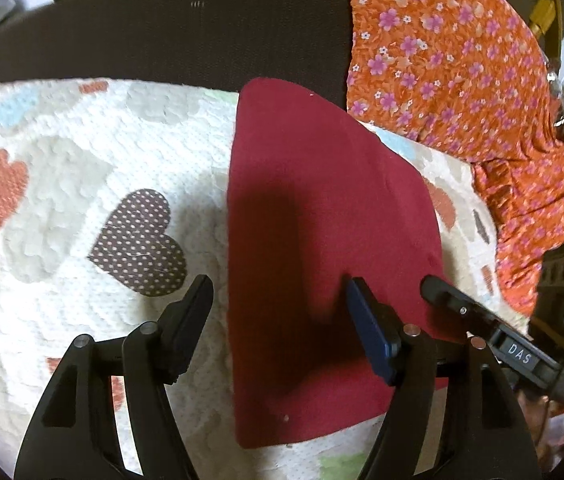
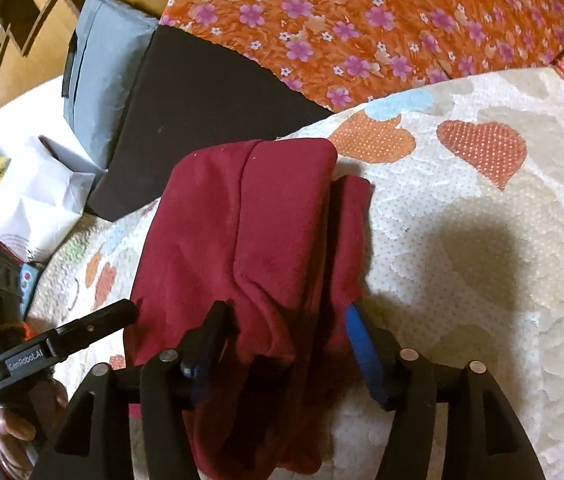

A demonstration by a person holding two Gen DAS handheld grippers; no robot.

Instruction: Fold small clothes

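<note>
**On the heart blanket: red cloth folded, both tools spread**

On the heart-print blanket (image 1: 62,208) your dark red cloth (image 1: 322,240) lies folded into a long, narrow shape. From the left wrist view it looks smooth and flat, running away from you toward the black pad (image 1: 162,32) at the far edge. From the right wrist view the same cloth (image 2: 250,240) shows a fold ridge down its middle and a second layer peeking out along its right side, and the near end is bunched and wrinkled.

Your left tool (image 1: 278,304) is spread wide. One finger sits over the bare blanket just left of the cloth, the blue-padded one over the cloth itself, and neither pad presses anything. You can also spot the right tool's finger tip coming in from the right, at the cloth's edge.

Your right tool (image 2: 286,316) is spread too, straddling the rumpled near end of the cloth. The fabric sits between the fingers, but the pads aren't squeezing it, so it's not pinched.

Orange floral fabric (image 2: 362,20) lies beyond the blanket. In the right wrist view, a grey cushion (image 2: 98,60) sits beside the black pad, with white bags (image 2: 38,184) to the left. Your hand (image 2: 14,428) on the left tool shows at the bottom left corner.
</note>
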